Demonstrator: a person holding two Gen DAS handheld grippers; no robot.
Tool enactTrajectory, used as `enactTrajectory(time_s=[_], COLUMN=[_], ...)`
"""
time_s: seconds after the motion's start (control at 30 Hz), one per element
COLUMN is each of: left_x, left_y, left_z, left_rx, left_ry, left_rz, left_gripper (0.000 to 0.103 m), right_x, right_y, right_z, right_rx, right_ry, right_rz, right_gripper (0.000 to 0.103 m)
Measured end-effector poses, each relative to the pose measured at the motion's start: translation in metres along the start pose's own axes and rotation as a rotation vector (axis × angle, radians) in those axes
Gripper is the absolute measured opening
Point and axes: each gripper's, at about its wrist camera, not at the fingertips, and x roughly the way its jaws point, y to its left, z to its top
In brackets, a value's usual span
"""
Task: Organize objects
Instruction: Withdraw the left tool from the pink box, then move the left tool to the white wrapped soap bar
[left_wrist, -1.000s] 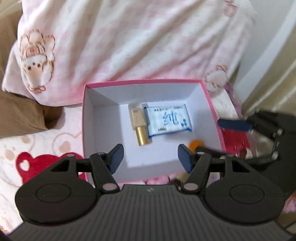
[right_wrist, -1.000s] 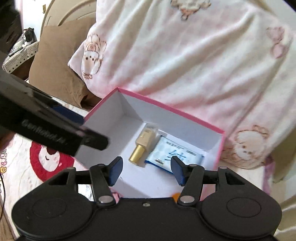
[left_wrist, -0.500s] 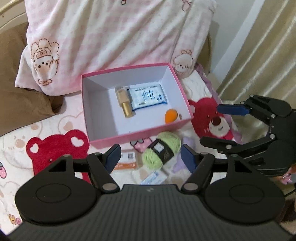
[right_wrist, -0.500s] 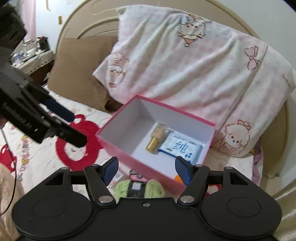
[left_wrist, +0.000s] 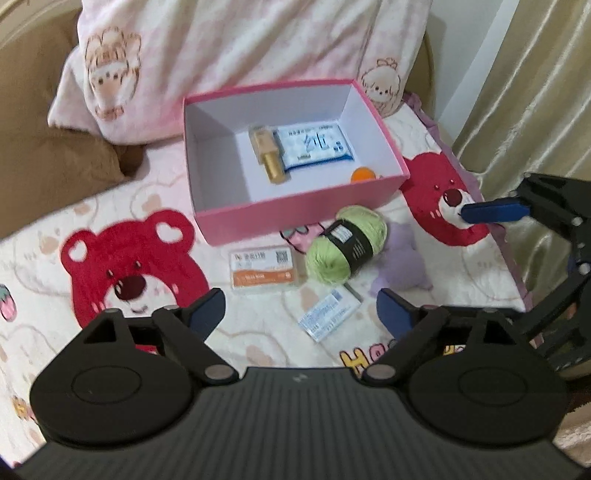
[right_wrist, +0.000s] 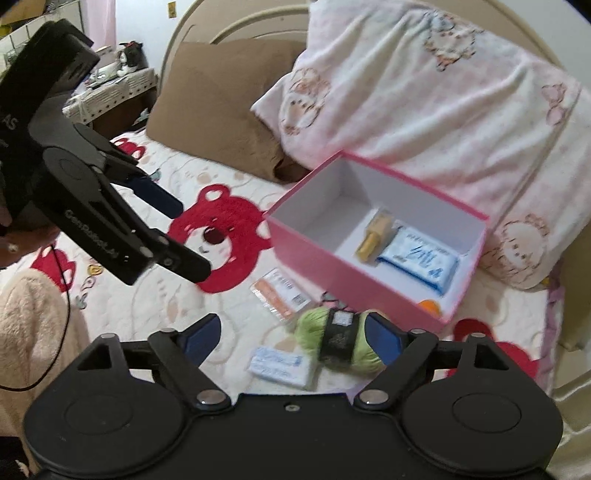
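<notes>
My left gripper (left_wrist: 301, 314) hangs above the bedspread (left_wrist: 110, 206), fingers spread wide and empty; my right gripper (right_wrist: 291, 338) is likewise spread and empty. In the left view only one blue fingertip (left_wrist: 491, 213) of the right gripper shows clearly, at 3 o'clock; its lower finger is cut by my own housing. The box (left_wrist: 303, 218), pink outside and white inside, sits at 12 o'clock against the pillow (left_wrist: 229, 48). Inside lie a gold bottle (left_wrist: 267, 158), a blue wipes pack (left_wrist: 314, 146) with one large Chinese character, and an orange ball (left_wrist: 362, 174) half hidden by the near wall. Just in front of the box lie a green yarn ball (left_wrist: 345, 245) with a black band, an orange-and-white card (left_wrist: 264, 271) carrying a QR code, and a small blue-printed packet (left_wrist: 328, 314); their small print is illegible. In the right view the yarn is partly behind my right fingertip, and raised lettering on the left gripper's finger is blurred. Compared with half a second ago, both grippers have drawn farther back from the box, and the packet is now fully in sight.
</notes>
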Motion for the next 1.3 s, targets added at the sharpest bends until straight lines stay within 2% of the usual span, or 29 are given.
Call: enactTrajectory(time_s=[0.1,0.23,0.37,0.43,0.63,0.7,0.77,0.9,1.03,1.13,1.2,1.3], left_x=[0.008,0.021,0.044,0.061,0.099,0.104,0.109,0.124,0.144,0.163,0.173,0.18], left_y=[-0.003,-0.003,0.002,0.007,0.018,0.019,0.017,0.019,0.017,0.022,0.025,0.026], left_z=[-0.009,-0.02,-0.03,-0.035,-0.043,-0.049,-0.054,-0.061,-0.066,-0.071,-0.075,-0.081], left_rx=[-0.004,-0.008,-0.042,-0.076,-0.125,-0.173,-0.162,-0.202,-0.2,-0.234,-0.252,-0.27], left_ry=[0.009,-0.012,0.002,0.005,-0.004,-0.023,-0.047,-0.043,-0.034,-0.011,0.013,0.008], left_rz=[-0.038,-0.023,-0.048,-0.017,0.048,0.093,0.076,0.027,0.016,-0.012,-0.049,-0.077], left_gripper=[0.095,0.097,0.097,0.097,0.097,0.097,0.097,0.095,0.093,0.084,0.072,0.058], right_x=[0.018,0.041,0.062,0.08,0.122,0.133,0.141,0.151,0.161,0.171,0.175,0.175], right_y=[0.003,0.004,0.002,0.005,0.012,0.012,0.011,0.007,0.004,0.001,-0.002,0.0], right_z=[-0.005,-0.018,-0.036,-0.044,-0.064,-0.071,-0.077,-0.087,-0.096,-0.101,-0.104,-0.108], right_rx=[0.012,0.024,0.027,0.015,0.007,0.017,0.033,0.08,0.104,0.126,0.148,0.14], right_ry=[0.006,0.035,0.046,0.051,0.097,0.116,0.112,0.088,0.086,0.113,0.11,0.094], right_rz=[0.023,0.059,0.085,0.092,0.085,0.074,0.059,0.032,-0.008,-0.037,-0.043,-0.053], right_gripper=[0.09,0.09,0.09,0.09,0.09,0.09,0.09,0.09,0.09,0.09,0.09,0.087])
